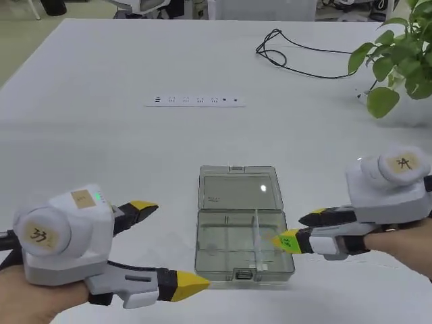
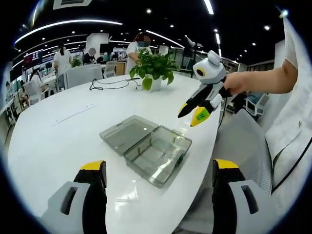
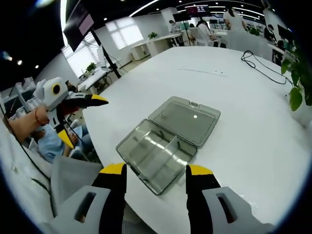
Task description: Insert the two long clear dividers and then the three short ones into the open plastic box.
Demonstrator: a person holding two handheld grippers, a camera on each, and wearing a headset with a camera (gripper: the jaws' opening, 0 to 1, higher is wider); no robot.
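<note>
left tongs point(image 1: 177, 244) and right tongs point(image 1: 291, 230) apart; head view resolves perhaps one divider point(image 1: 257, 237) standing in the box point(image 1: 200, 233).

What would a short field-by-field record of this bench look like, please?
box: open on white table, lid flat behind it
dividers in box: one long clear divider upright, right of centre; others unclear
left gripper: open, left of box, empty
right gripper: open, right of box, empty
background: power strip, black cable, plant
</note>
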